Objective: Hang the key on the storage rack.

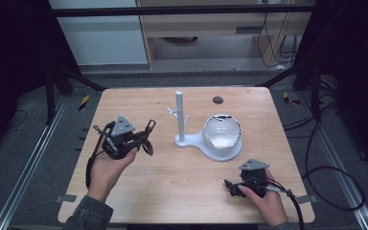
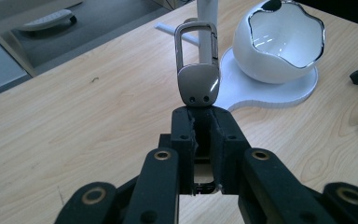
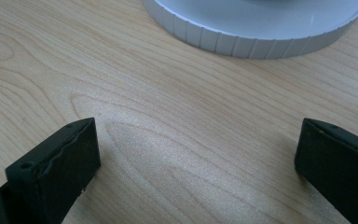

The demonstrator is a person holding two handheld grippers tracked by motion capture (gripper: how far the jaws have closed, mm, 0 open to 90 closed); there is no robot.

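Metal carabiner keyring clamped in the left gripper.

The keyring (image 2: 197,70) stands upright from the left gripper (image 2: 204,122), above the table (image 1: 172,187), near the white stand (image 1: 181,120) with its bowl (image 1: 223,136). The right gripper (image 3: 198,154) rests with jaws wide apart, holding nothing.

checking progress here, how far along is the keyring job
Done: the left gripper has the metal keyring clip clamped and lifted off the table. In hand: carrying it toward the white stand. Left: probably hanging it on a peg. The right gripper rests open near the base.

High view overhead; both claw views close, share white stand (image 2: 279,88).
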